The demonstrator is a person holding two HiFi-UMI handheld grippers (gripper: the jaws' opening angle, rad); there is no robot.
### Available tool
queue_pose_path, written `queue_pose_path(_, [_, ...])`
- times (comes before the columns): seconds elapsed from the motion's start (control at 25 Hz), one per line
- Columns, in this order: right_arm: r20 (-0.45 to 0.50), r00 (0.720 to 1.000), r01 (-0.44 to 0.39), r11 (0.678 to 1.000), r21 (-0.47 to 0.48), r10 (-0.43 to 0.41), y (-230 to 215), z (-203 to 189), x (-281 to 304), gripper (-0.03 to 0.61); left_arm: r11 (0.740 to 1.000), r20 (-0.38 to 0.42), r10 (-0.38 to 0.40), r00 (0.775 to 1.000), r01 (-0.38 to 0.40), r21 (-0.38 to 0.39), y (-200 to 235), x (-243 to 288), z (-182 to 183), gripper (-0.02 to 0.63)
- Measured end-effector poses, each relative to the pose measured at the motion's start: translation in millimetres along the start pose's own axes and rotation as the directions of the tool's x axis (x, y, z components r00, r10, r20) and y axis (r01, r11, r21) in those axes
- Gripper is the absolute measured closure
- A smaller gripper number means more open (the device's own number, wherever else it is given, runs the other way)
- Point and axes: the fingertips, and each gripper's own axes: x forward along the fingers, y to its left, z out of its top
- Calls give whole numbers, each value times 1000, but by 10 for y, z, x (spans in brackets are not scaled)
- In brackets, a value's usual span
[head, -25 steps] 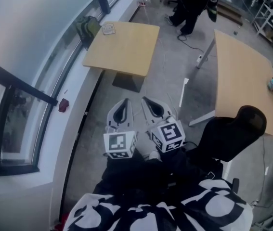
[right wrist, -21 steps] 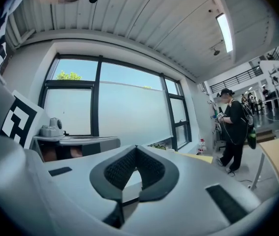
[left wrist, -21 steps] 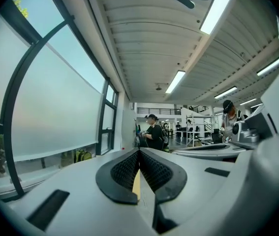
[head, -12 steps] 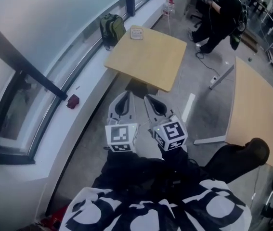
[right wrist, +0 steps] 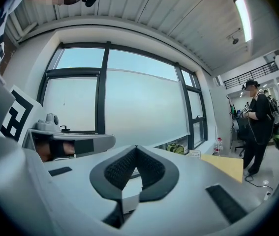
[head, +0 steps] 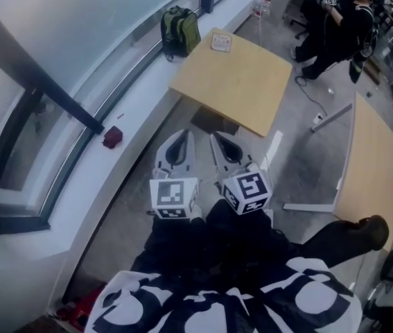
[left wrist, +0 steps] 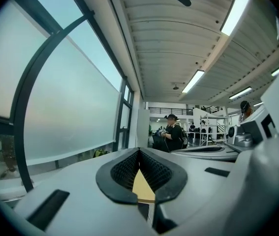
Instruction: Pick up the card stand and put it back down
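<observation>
The card stand (head: 221, 41) sits on the square wooden table (head: 248, 85), close to the table's far corner and just inside its edges, well apart from both grippers. The table stands out on grey floor (head: 300, 158), with its far side near the white window ledge (head: 78, 186). A green backpack (head: 180, 30) stands on that ledge just beside the stand's corner. Bare floor lies between the grippers and the table's near edge. To the right a long wooden table (head: 380, 172) on white legs narrows the way, with a strip of floor between the two tables. A person in dark clothes (head: 335, 23) stands beyond the square table, and a small red object (head: 112, 137) lies on the ledge to the left.

From above the stand looks small and squarish, with a pale rim around a slightly darker middle. In the right gripper view it shows as a little white upright piece (right wrist: 194, 153) at the far end of the tabletop. Any print on it is too small to read. The only other markings are the black-and-white square patterns on the gripper cubes, which carry no letters.

The left gripper (head: 180, 141) and the right gripper (head: 222, 144) are held side by side, low in front of the person, pointing towards the table. Each has its jaws closed together with nothing between them; the gripper views show the pads meeting at the tips (left wrist: 139, 151) (right wrist: 136, 147).
</observation>
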Motion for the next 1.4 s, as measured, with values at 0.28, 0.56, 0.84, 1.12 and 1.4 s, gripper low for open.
queue_pose_path(0.28, [-12, 1000, -8, 1000, 5, 8, -56, 11, 375, 557, 999, -29, -28, 999, 28, -17, 164, 243, -103, 607])
queue_pose_path(0.56, [47, 998, -50, 999, 21, 49, -511, 238, 1112, 557, 998, -22, 9, 1000, -7, 55, 530, 1005, 111, 607])
queue_pose_path(0.84, [148, 989, -6, 1000, 28, 2, -1464, 799, 1670, 557, 993, -8, -28, 1000, 29, 112, 485, 2014, 392, 607])
queue_pose_path(1.12, [154, 988, 21, 998, 57, -30, -2123, 859, 1985, 557, 987, -15, -74, 997, 76, 144, 330, 2773, 455, 607])
queue_pose_path(1.4, [106, 990, 86, 991, 106, -97, -2495, 602, 2314, 557, 981, -69, -116, 991, 125, 151, 483, 3315, 280, 607])
